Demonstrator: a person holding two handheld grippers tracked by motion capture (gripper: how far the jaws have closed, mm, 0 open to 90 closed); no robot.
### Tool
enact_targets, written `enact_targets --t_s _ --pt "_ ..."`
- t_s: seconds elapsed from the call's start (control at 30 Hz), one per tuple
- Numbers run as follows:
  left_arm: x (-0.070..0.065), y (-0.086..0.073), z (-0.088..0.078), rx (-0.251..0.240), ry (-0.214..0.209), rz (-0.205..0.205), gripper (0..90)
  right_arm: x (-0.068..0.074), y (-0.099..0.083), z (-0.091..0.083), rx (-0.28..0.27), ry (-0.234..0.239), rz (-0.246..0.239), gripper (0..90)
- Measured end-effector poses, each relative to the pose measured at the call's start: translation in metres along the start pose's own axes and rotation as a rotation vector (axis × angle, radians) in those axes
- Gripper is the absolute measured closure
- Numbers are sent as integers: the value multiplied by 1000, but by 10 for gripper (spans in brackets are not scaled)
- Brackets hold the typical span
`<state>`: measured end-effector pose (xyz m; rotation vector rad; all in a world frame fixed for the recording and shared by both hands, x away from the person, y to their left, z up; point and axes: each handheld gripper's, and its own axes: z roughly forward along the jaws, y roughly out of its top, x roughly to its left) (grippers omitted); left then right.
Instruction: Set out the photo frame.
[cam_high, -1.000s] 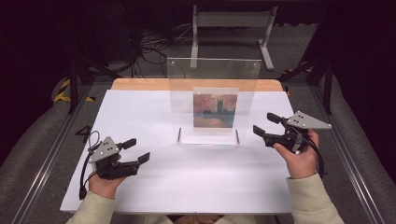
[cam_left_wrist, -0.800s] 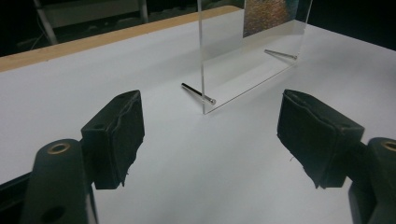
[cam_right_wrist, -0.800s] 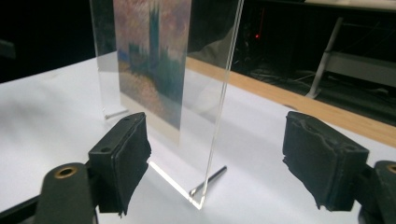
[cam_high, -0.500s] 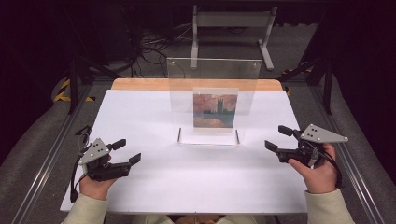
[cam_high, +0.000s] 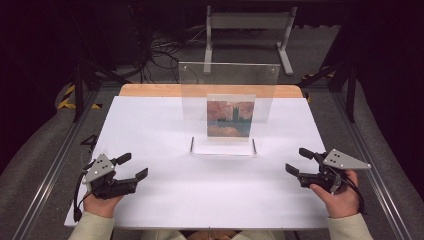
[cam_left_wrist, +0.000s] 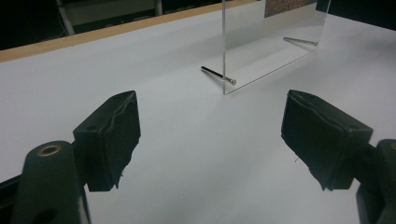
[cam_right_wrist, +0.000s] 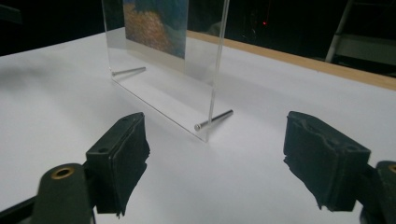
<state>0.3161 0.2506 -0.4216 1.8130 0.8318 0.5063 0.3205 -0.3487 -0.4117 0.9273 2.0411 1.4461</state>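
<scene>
Two tools, left tool (cam_high: 132, 167) and right tool (cam_high: 298, 161), both released, flank one acrylic frame (cam_high: 228, 112) on two pins.

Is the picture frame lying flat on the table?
No, the frame stands upright on the white table, propped by two metal pins through its bottom edge.

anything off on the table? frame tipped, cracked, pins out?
Nothing stands out. The clear frame stands upright mid-table on its two metal pins, picture straight inside it. No cracks or spills visible. Both grippers, left and right, are open, empty and apart from the frame.
</scene>
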Motion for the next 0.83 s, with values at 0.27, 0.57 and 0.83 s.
enact_targets --t_s 0.27,0.57,0.83 --pt "2 -9 6 -15 -18 -11 198 -4 -31 10 25 9 15 203" --pt "3 -13 13 1 -24 -15 197 -6 -38 15 43 4 9 199" --pt "2 -13 16 12 -27 -5 197 -6 -37 13 26 -5 22 176"
